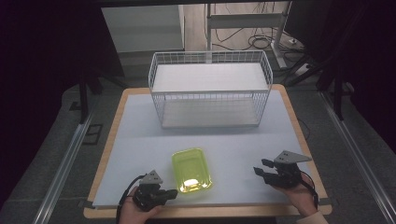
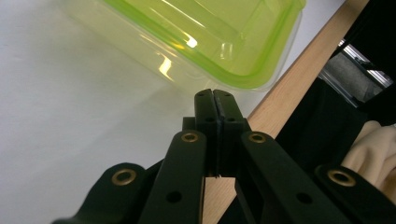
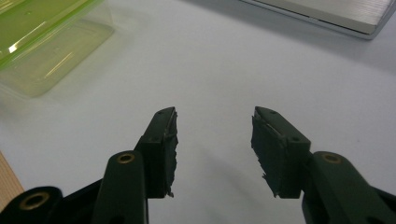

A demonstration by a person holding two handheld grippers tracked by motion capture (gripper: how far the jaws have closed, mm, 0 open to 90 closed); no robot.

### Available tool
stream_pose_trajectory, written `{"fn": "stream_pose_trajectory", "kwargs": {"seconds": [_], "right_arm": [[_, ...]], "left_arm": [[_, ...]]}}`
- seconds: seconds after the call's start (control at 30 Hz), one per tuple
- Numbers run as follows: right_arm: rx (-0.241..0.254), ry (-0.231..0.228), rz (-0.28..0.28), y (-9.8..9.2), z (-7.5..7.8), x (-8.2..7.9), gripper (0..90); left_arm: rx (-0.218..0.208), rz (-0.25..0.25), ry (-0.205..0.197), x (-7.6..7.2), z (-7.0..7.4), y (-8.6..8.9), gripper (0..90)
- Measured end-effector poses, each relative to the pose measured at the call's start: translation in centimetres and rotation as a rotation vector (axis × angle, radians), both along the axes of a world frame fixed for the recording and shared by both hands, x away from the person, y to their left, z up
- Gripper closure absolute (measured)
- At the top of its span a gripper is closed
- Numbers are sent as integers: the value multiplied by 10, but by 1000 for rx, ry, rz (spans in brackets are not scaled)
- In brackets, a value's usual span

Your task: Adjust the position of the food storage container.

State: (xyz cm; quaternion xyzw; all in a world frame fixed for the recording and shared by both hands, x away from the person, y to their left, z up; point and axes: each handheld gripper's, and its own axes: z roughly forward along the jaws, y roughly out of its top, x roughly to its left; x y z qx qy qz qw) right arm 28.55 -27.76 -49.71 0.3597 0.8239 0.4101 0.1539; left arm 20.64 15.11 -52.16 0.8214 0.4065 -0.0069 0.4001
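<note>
1. Your left gripper (image 2: 215, 95) has its jaws pressed flat together with nothing between them. Seen in the high view, this gripper (image 1: 173, 193) sits at the near edge of the table, its tips pointing right toward the tray.

2. Just beyond those closed tips lies the yellow-green plastic tray (image 2: 210, 42). In the left gripper view its near corner is close to the jaws but a sliver of white surface shows between them, so they are apart.

3. Your right gripper (image 3: 214, 135) has its jaws spread wide, holding nothing; only the bare white mat (image 3: 224, 60) shows in the gap. From above, this gripper (image 1: 261, 169) is at the near right of the table, tips pointing left.

4. The tray (image 1: 191, 170) lies open side up on the mat, near the front edge and between your two grippers, closer to the left one and well apart from the right. In the right gripper view it (image 3: 42, 42) sits at the far left.

5. Your left hand (image 1: 135, 212) and right hand (image 1: 299, 196) each grip their tool at the near table edge.

6. The white mat (image 1: 140, 140) covers a wooden table (image 1: 108, 140), whose bare rim shows around it.

7. A white wire basket (image 1: 210, 88) with two shelves stands at the far centre of the mat, well apart from the tray and both grippers.
</note>
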Motion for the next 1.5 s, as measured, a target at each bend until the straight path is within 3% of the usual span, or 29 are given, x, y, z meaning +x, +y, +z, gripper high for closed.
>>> {"fn": "stream_pose_trajectory", "kwargs": {"seconds": [0.3,0.63,0.8,0.97,1.13,1.4,1.5], "right_arm": [[5,0,-3,0,1,0,494],[8,2,4,1,1,0,490],[11,2,4,1,1,0,488],[15,3,5,1,1,-1,487],[18,11,4,1,1,-1,483],[17,9,2,0,1,-1,482],[14,11,3,0,1,-1,482]], "left_arm": [[21,-45,-7,5,1,-19,899],[26,-48,-23,11,2,-47,899],[34,-80,-28,17,3,-76,899],[23,-74,-47,22,2,-98,899],[43,-89,-46,29,-1,-121,898],[63,-71,-58,39,1,-135,898],[48,-60,-67,43,0,-139,898]]}}
